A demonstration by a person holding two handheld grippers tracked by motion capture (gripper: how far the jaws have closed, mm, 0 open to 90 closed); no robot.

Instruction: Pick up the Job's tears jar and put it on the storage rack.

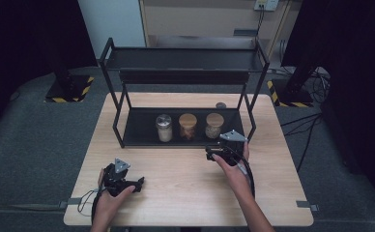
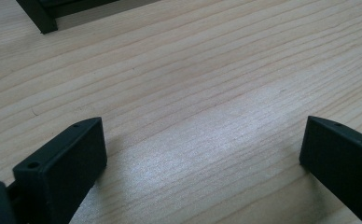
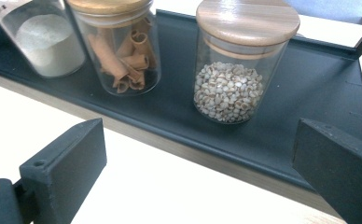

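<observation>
Pale wood-grain table [image 1: 185, 183] carries a black metal rack [image 3: 309, 84]. Ahead of the right gripper [image 3: 198, 163], between its wide, empty jaws, stands the glass grain jar [image 3: 235, 70] (smooth, round, wooden lid). Closing off-centre could tip it into the cinnamon jar [image 3: 123, 46] just beside it. The left gripper [image 2: 202, 158] rests wide open, holding nothing.

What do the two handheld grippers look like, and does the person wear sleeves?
Both the left gripper and the right gripper are black, each topped by a grey three-cornered plate and trailing a thin dark cable. Their jaws are flat, matte black blocks with small holes. The forearms are bare: no sleeves or gloves.
</observation>
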